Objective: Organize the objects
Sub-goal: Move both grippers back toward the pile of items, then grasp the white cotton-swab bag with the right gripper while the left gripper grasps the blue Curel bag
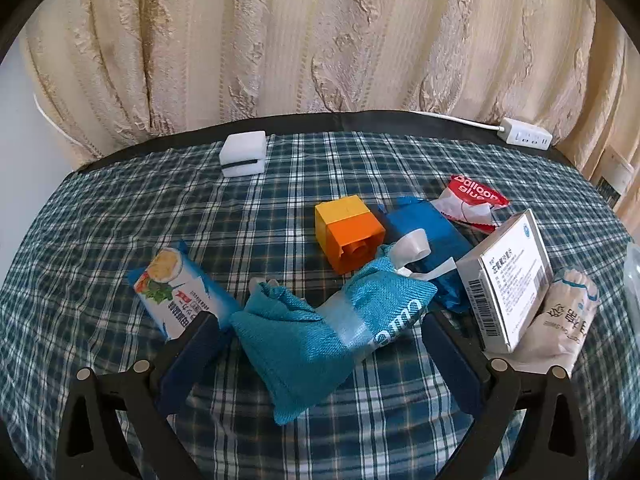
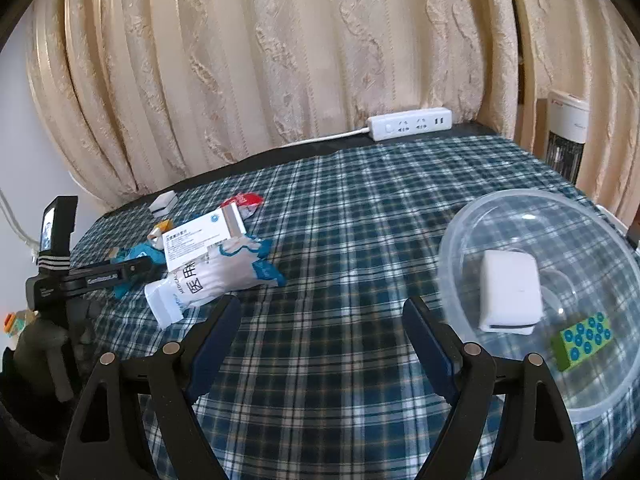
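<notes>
Straddling the teal pouch [image 1: 320, 340] beside the box [image 1: 506, 280] with left gripper [image 1: 324, 356] agape, right gripper [image 2: 322, 344] empty and wide near the bowl [image 2: 452, 248], risking snagging neighbours in the crowded pile.

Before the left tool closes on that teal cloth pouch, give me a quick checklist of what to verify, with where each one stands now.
1. Left tool open: ok, jaws wide.
2. Teal pouch between its fingers: ok, not yet pinched.
3. Neighbours clear of the fingers: not ok, snack packet and medicine box sit right beside them.
4. Right tool free: ok, open over bare cloth.
5. Room in the clear bowl: ok, it holds only a white box and a green brick.
6. Pouch's ribbon snagged on the blue packet: cannot tell.
</notes>
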`<state>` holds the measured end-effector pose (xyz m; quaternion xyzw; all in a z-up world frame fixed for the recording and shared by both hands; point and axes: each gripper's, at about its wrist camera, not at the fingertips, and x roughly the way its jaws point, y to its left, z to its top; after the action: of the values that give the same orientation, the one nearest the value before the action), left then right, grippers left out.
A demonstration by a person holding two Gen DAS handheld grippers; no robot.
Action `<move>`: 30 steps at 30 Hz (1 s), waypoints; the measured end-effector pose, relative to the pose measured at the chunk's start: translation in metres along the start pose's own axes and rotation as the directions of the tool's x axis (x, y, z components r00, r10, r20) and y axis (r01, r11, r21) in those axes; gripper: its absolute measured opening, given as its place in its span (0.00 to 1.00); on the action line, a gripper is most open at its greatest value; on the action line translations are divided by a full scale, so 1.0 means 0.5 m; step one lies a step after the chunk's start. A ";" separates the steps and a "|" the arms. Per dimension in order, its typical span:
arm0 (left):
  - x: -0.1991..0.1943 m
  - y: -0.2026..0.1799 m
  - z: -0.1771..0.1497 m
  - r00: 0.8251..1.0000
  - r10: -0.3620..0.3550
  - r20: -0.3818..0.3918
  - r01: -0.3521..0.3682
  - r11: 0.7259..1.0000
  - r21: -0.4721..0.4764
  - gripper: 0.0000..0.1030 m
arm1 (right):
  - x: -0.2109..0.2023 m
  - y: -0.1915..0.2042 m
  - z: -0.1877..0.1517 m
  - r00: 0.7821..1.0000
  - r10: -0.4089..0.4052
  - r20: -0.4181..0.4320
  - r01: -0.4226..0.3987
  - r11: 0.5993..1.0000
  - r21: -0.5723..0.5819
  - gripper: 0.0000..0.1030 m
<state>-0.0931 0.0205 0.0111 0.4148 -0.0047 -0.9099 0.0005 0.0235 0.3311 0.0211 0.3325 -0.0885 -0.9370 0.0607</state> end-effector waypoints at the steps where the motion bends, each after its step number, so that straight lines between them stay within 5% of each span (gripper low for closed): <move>1: 0.004 -0.002 0.002 1.000 -0.003 -0.004 0.003 1.000 0.008 1.00 | 0.003 0.003 0.001 1.000 0.004 -0.007 -0.004 1.000 -0.002 0.82; 7: 0.014 -0.012 0.004 1.000 0.004 -0.003 -0.004 0.999 0.040 0.99 | 0.024 0.027 0.005 0.997 0.052 -0.060 -0.054 0.998 -0.036 0.82; 16: 0.011 -0.015 0.007 1.000 0.000 0.018 -0.001 0.998 0.060 0.85 | 0.075 0.049 0.021 0.979 0.136 -0.149 -0.141 0.990 -0.020 0.82; 30: -0.012 -0.027 0.000 0.999 -0.042 0.029 0.040 0.996 0.075 0.83 | 0.180 0.106 0.040 0.896 0.340 -0.287 -0.298 0.937 0.182 0.82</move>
<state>-0.0892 0.0343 0.0156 0.4008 -0.0301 -0.9151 -0.0336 -0.0557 0.2664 -0.0077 0.4614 -0.1933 -0.8414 0.2047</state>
